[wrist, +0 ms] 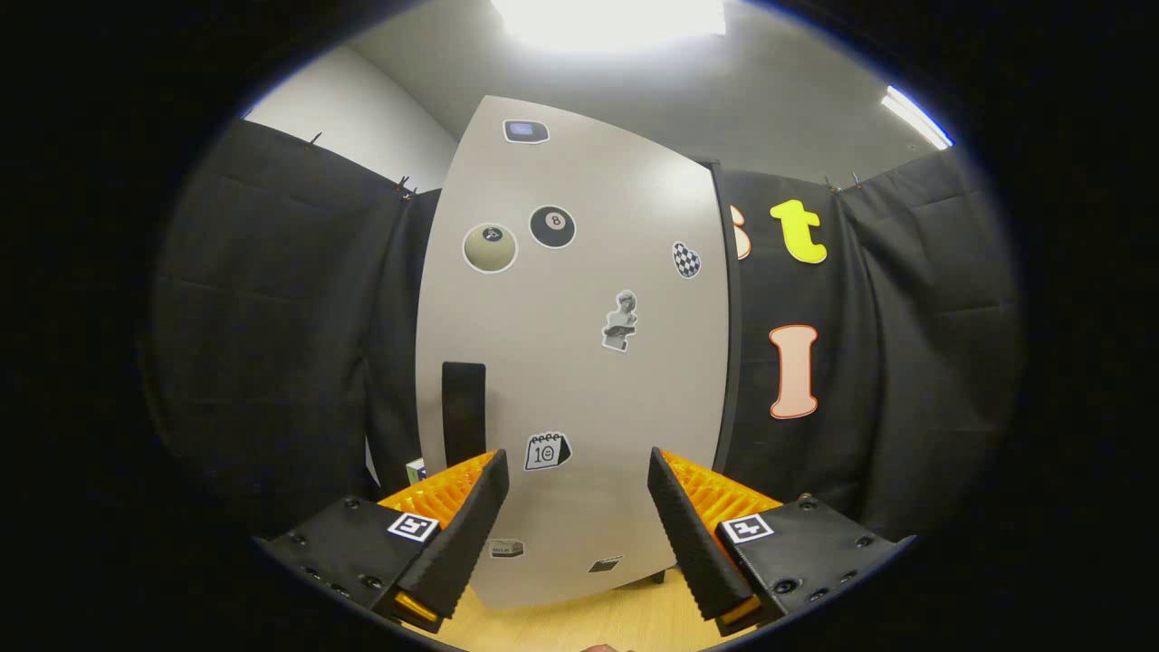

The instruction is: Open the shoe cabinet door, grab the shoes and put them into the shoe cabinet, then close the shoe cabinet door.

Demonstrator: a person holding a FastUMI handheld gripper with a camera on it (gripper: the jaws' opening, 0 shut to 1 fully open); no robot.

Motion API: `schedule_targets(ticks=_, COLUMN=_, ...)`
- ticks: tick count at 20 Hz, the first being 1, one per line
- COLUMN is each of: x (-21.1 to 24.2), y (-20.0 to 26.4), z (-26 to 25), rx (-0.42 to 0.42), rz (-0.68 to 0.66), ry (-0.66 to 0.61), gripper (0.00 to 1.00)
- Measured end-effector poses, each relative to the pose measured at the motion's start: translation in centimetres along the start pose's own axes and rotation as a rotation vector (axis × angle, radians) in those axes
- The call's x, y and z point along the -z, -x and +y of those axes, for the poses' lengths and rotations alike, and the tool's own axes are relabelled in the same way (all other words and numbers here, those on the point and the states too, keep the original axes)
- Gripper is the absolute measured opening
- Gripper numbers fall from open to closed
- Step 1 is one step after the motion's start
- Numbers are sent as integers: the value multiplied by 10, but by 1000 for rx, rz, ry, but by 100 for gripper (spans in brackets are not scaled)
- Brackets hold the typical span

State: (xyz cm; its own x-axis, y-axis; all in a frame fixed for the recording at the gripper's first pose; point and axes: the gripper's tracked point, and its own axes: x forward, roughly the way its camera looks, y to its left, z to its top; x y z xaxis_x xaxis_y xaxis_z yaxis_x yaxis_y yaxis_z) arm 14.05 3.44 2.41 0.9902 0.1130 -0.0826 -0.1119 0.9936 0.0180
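Two jaws apart before flat (stickered) cabinet door [579,344].

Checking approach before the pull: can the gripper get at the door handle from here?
Probably yes. The gripper is open, and the handle sits just beyond its left finger on the closed door, nothing between.

The shut shoe cabinet door [579,362] stands squarely ahead of the tongs [578,471], blocking the way forward. The tongs' fingers are spread apart with nothing between them. A dark handle [464,412] sits just beyond the left finger. Bare desk [579,625] lies below; black cloth wall [281,344] closes both sides.
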Motion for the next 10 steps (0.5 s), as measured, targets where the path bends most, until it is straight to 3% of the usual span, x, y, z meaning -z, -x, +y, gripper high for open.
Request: schedule_targets(ticks=10, x=-6, y=21, z=-15, rx=2, rz=-40, ry=-22, gripper=97)
